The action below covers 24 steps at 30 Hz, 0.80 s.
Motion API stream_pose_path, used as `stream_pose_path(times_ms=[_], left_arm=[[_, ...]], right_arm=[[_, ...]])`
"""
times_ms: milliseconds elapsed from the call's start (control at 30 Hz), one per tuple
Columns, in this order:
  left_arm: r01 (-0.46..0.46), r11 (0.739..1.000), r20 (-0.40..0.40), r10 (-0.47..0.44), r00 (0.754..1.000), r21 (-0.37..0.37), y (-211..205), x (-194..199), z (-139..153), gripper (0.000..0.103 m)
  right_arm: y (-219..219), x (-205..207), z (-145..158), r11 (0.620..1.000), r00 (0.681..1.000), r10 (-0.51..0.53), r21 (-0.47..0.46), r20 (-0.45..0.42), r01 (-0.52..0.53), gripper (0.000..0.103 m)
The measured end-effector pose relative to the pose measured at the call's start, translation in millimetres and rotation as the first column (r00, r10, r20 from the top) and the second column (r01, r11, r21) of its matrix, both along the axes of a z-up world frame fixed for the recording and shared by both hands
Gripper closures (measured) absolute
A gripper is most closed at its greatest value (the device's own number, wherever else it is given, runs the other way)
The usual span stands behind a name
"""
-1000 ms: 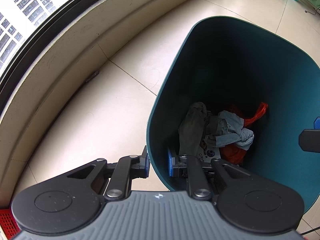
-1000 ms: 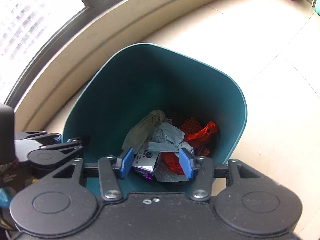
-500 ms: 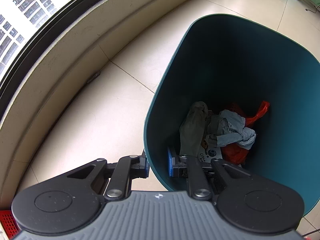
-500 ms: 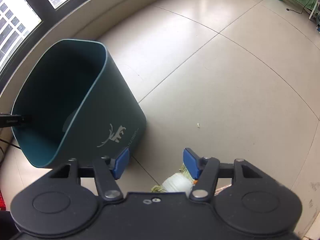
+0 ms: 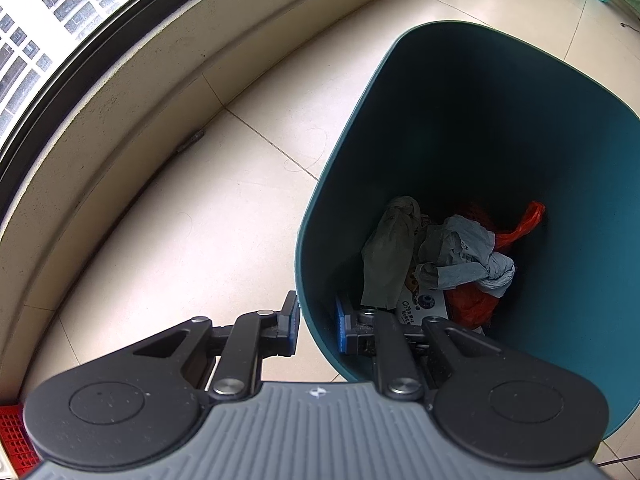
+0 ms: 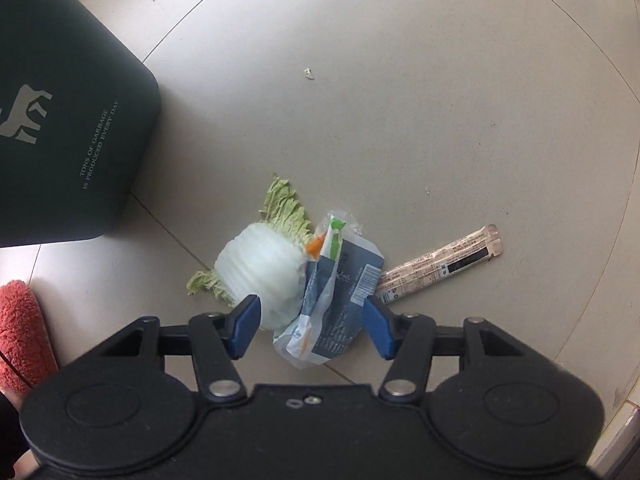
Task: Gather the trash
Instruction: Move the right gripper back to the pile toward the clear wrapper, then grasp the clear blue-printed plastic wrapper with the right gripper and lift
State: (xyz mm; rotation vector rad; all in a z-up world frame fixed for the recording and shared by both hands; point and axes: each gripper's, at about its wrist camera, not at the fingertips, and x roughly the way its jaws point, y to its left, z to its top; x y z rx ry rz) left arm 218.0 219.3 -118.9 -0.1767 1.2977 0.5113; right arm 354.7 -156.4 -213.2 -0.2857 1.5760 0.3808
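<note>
My left gripper [image 5: 318, 328] is shut on the near rim of the teal bin [image 5: 320, 184], one pad outside the wall and one inside. Crumpled grey paper [image 5: 468, 256], a red bag [image 5: 520, 224] and a printed carton lie in the bin's bottom. My right gripper [image 6: 312, 326] points down at the floor, its jaws closing. Between its blue pads, untouched by either, lie a cabbage piece [image 6: 264, 268] and a blue-and-white plastic wrapper [image 6: 332, 304]. A beige stick packet [image 6: 440, 264] lies just right of them. The bin [image 6: 60, 120] stands to the upper left.
A curved wall base and window [image 5: 80, 20] run left of the bin. Something fuzzy and orange-red [image 6: 22, 328] shows at the left edge of the right wrist view. A small crumb [image 6: 309, 74] lies on the tiled floor.
My right gripper has swung away from above the bin and come down over the cabbage and wrapper on the floor. The left gripper and the bin have stayed still.
</note>
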Motion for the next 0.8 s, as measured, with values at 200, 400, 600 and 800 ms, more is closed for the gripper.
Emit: stream_pose_path(times_ms=[200,400,600,800], left_arm=[[-0.001,1.0,0.001,0.001,1.0,0.004,-2.3,1.4,-2.8,0.086],[0.002,1.0,-0.001,-0.002,1.0,0.006,-3.2,2.0,-4.3,0.086],[0.003,1.0,-0.001,-0.003,1.0,0.008,-3.5,2.1,-5.5,0.086],[0.003,1.0,-0.001,-0.003,1.0,0.011,-4.1,2.6,-4.5,0.086]], right_arm=[[-6.1,-2.2,-20.3,0.999,1.0,0.01,-0.033,-0.013,-0.01,0.057],[-6.1,-1.0,-36.2,0.999,1.0,0.005,-0.048,-0.02,-0.006,0.071],[-12.2,0.0,-33.7,0.999,0.999,-0.027,-0.048,-0.021,0.026,0.083],[-18.7,-1.7,-19.1,0.999,1.0,-0.026,-0.047,-0.01,0.025,0.093]])
